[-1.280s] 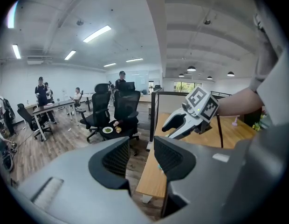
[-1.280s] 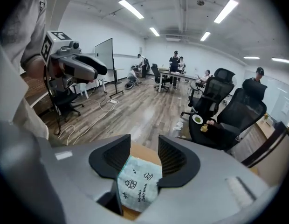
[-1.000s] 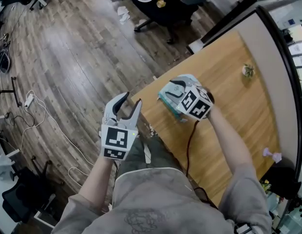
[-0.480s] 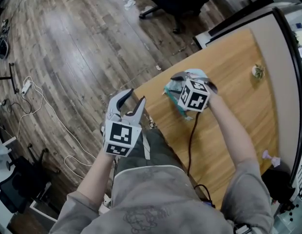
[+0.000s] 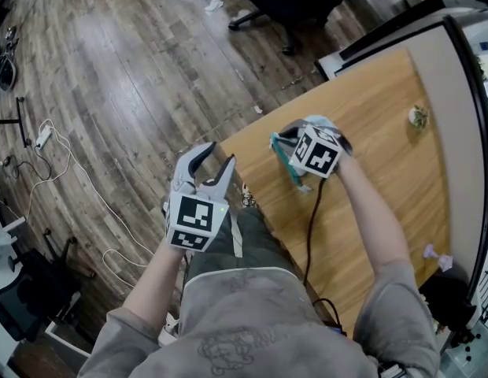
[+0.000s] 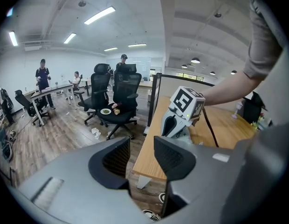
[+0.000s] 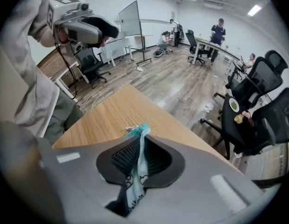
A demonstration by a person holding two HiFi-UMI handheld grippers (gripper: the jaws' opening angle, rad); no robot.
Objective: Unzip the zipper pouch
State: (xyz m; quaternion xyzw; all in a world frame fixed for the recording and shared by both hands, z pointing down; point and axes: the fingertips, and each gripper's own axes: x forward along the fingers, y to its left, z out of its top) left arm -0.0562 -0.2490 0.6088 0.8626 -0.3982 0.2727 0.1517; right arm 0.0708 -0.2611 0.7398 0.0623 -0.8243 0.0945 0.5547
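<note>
Between a second ago and now, the right tool went from wide open to pinching: its jaws are closing on the zipper pouch, whose teal edge pokes out past their tips over the counter. Farther off to its left, the left tool hangs open and empty.

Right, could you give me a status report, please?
Left hand-held gripper open, empty, beside wooden table. Right hand-held gripper closing on pale teal fabric zipper pouch near table edge. Nothing in the way.
</note>
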